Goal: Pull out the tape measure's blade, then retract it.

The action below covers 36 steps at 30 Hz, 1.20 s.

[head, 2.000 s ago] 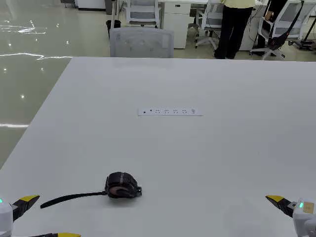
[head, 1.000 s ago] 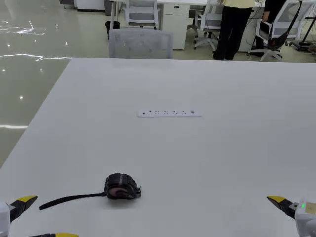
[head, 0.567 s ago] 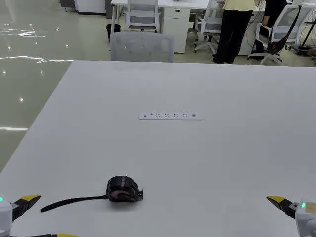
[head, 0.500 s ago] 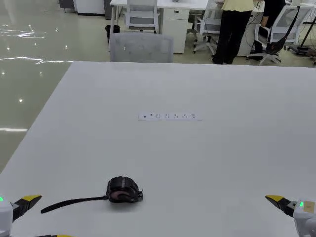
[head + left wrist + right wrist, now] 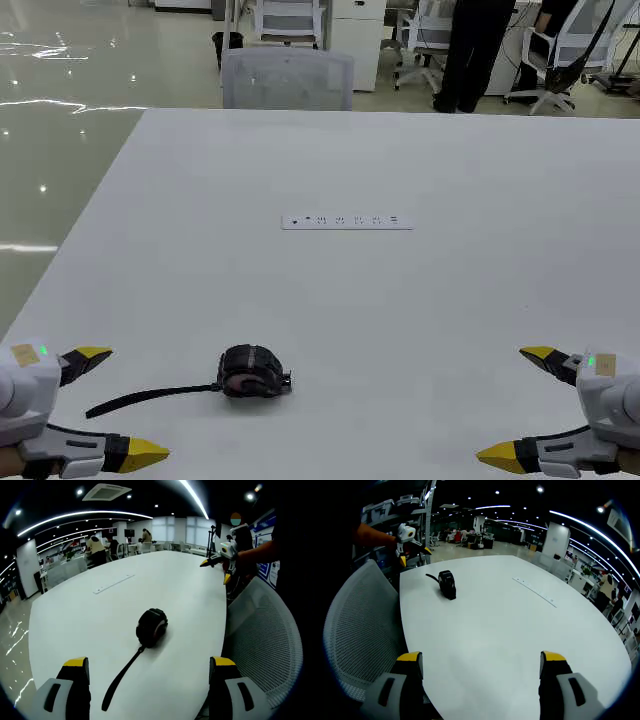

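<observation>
Tape measure [image 5: 254,371] on table [image 5: 420,300]; left tongs [image 5: 128,402], right tongs [image 5: 508,405] agape

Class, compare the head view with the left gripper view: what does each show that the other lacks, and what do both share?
Head view adds: a grey chair at the table's far edge. Left gripper view adds: ceiling lights, a mesh chair back. Shared: the tape measure with its black strap, the socket strip, the white table.
</observation>
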Each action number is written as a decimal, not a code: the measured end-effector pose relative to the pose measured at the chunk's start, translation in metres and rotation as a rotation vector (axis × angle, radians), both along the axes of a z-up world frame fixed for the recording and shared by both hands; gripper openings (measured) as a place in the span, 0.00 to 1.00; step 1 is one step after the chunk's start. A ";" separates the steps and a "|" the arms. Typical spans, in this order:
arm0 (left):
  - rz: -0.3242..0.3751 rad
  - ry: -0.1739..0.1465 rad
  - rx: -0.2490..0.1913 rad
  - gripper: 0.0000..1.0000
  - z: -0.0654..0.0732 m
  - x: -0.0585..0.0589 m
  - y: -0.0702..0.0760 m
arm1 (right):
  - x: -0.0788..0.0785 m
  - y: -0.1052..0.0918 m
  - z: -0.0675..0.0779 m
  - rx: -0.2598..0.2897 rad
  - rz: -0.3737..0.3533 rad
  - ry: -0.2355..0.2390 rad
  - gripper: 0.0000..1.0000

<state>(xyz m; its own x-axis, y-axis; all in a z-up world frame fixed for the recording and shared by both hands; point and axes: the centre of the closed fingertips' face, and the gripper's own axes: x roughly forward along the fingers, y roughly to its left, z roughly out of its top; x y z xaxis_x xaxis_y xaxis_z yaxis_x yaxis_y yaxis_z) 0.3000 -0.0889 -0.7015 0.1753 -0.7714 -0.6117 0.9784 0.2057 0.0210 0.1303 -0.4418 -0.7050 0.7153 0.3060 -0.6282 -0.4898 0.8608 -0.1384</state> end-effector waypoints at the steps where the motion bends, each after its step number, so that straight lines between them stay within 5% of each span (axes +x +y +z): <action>1: -0.011 -0.003 0.002 0.96 0.001 0.003 -0.006 | 0.005 0.001 0.001 0.007 0.006 -0.001 0.99; 13: -0.262 -0.061 0.095 0.89 0.001 0.011 -0.057 | 0.033 0.019 0.003 -0.018 0.105 -0.005 0.99; 20: -0.343 -0.045 0.175 0.79 -0.013 0.014 -0.078 | 0.047 0.035 0.003 -0.025 0.159 -0.001 0.99; 23: -0.351 0.003 0.163 0.78 -0.017 0.009 -0.091 | 0.057 0.045 0.000 -0.026 0.191 0.002 0.99; 26: -0.395 -0.030 0.219 0.76 -0.030 0.011 -0.095 | 0.066 0.056 -0.005 -0.022 0.239 0.001 0.99; 30: -0.410 -0.021 0.236 0.72 -0.039 0.013 -0.103 | 0.076 0.068 -0.011 -0.012 0.283 0.015 0.98; 32: -0.425 -0.046 0.264 0.66 -0.044 0.016 -0.105 | 0.082 0.073 -0.016 -0.009 0.299 0.028 0.98; 36: -0.458 -0.027 0.286 0.58 -0.050 0.015 -0.111 | 0.093 0.088 -0.015 0.011 0.353 0.006 0.95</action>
